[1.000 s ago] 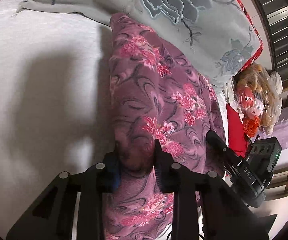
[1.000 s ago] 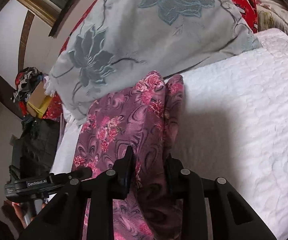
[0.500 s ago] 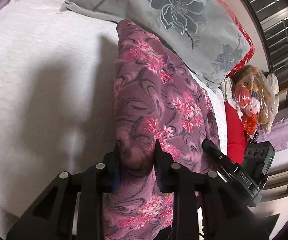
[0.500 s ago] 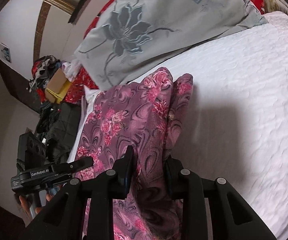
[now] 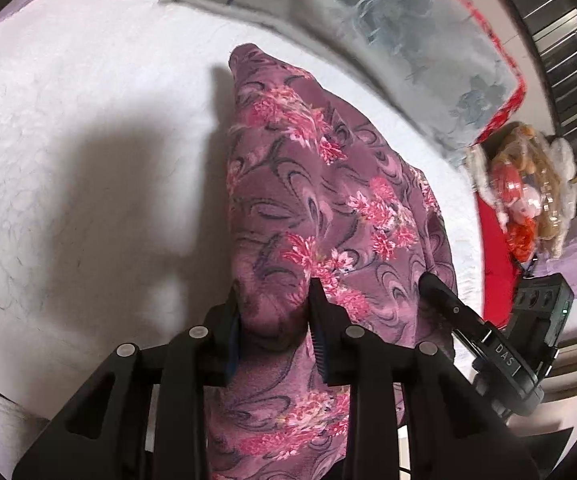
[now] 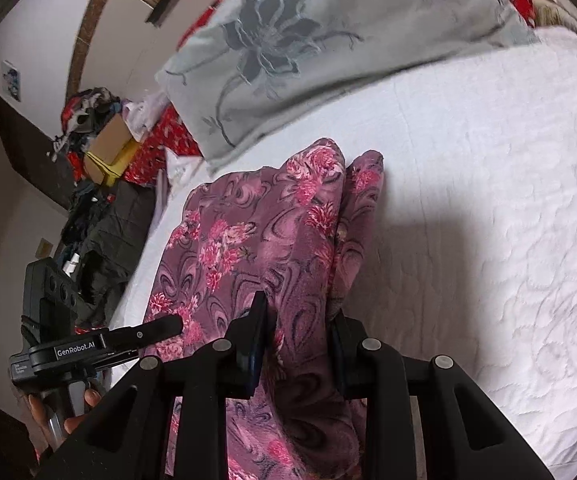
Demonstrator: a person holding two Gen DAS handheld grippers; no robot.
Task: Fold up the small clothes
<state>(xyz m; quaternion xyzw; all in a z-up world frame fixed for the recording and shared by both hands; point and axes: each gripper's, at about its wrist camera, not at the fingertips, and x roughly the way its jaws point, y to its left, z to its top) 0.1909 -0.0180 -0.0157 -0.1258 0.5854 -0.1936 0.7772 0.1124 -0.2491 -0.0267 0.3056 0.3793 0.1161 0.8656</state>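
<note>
The left gripper [image 5: 274, 312] has a bunched fold of the purple floral garment [image 5: 320, 200] between its jaws, which are opening. The garment stretches away over the white quilted bedspread [image 5: 88, 140] toward a grey flowered pillow [image 5: 368, 28] at the far side. On the right, the right gripper [image 5: 484, 344] reaches toward the garment's right edge; beyond it lies a plastic-wrapped doll [image 5: 524, 188].

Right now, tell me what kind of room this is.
Most likely a bedroom at home: a white quilted bedspread under the purple floral garment, a grey flowered pillow at its head, and a clothes-strewn cabinet alongside.
</note>
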